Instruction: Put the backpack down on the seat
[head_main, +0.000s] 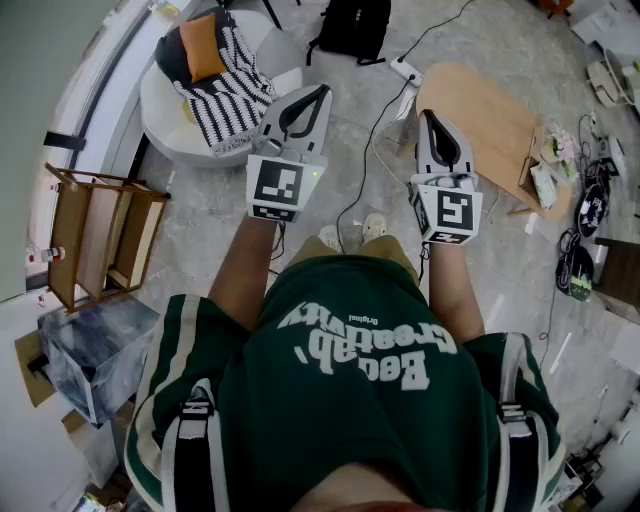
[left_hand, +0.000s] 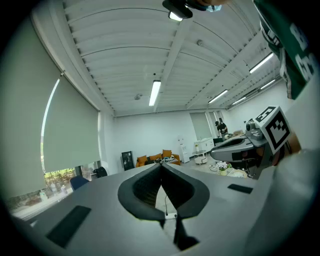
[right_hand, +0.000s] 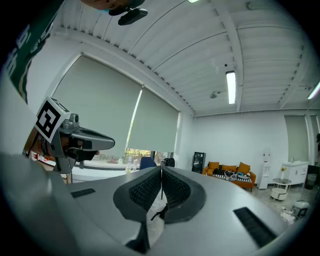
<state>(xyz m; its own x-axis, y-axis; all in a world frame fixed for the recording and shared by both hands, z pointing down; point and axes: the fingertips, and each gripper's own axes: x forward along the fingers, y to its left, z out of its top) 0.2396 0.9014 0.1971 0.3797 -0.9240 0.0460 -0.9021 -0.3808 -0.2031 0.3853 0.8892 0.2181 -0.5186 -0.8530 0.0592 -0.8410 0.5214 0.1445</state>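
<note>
A black backpack (head_main: 355, 28) lies on the floor at the far edge of the head view. A round white seat (head_main: 175, 125) stands far left, with an orange cushion (head_main: 203, 45) and a striped blanket (head_main: 230, 100) on it. My left gripper (head_main: 322, 92) is held level in front of me, just right of the seat, shut with nothing in it. My right gripper (head_main: 428, 115) is beside it, also shut and empty. Both gripper views look across the room, with the left gripper's (left_hand: 161, 165) and the right gripper's (right_hand: 161, 170) pads pressed together. Black and white straps (head_main: 195, 440) run over the person's shoulders.
A light wooden table (head_main: 490, 130) stands right of the right gripper, with clutter and cables at its far end. A power strip (head_main: 405, 70) and black cable (head_main: 365, 165) cross the floor ahead. A wooden rack (head_main: 95, 235) and a box (head_main: 90, 350) stand at the left.
</note>
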